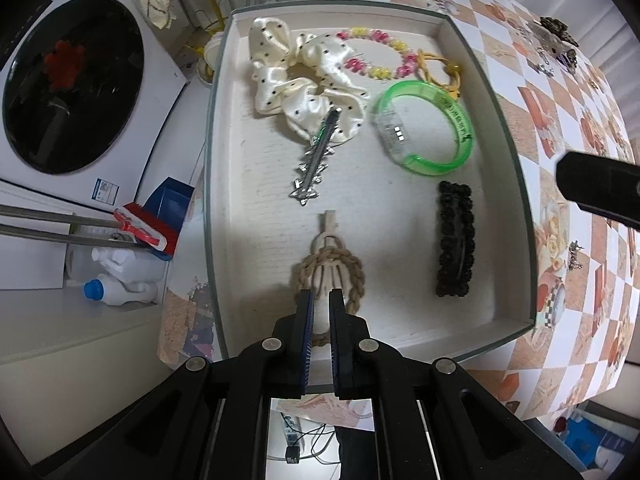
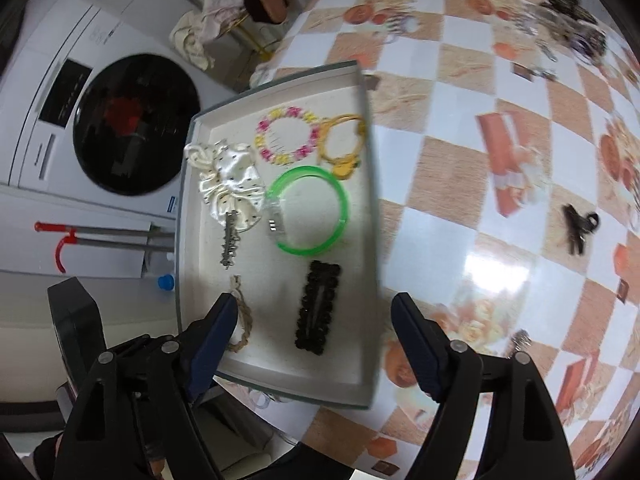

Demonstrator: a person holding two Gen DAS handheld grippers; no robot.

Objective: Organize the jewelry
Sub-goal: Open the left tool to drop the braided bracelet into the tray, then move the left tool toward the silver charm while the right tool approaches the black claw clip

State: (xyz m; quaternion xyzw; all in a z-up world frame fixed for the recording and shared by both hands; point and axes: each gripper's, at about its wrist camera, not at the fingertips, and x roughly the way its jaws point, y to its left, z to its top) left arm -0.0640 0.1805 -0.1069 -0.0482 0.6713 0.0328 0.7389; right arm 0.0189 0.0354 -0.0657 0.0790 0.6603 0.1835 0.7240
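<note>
A shallow white tray (image 1: 216,160) (image 2: 372,240) sits at the left edge of the checked table. It holds a cream dotted scrunchie (image 1: 280,80) (image 2: 230,188), a pink-yellow bead bracelet (image 1: 372,54) (image 2: 286,138), a yellow hair tie (image 1: 440,68), a green bangle (image 1: 428,132) (image 2: 308,210), a silver clip (image 1: 314,164), a black studded clip (image 1: 454,240) (image 2: 318,306) and a braided tan tie (image 1: 352,276) (image 2: 244,320). My left gripper (image 1: 320,300) hovers shut over the braided tie, holding nothing. My right gripper (image 2: 316,304) stands open above the black clip, which lies flat in the tray.
Loose pieces lie on the tablecloth: a dark claw clip (image 2: 576,228), a small metal piece (image 2: 520,340) and a pile at the far corner (image 2: 568,20) (image 1: 556,40). A washing machine (image 1: 72,84), mop handles (image 1: 60,224) and bottles (image 1: 120,284) stand beyond the table's left edge.
</note>
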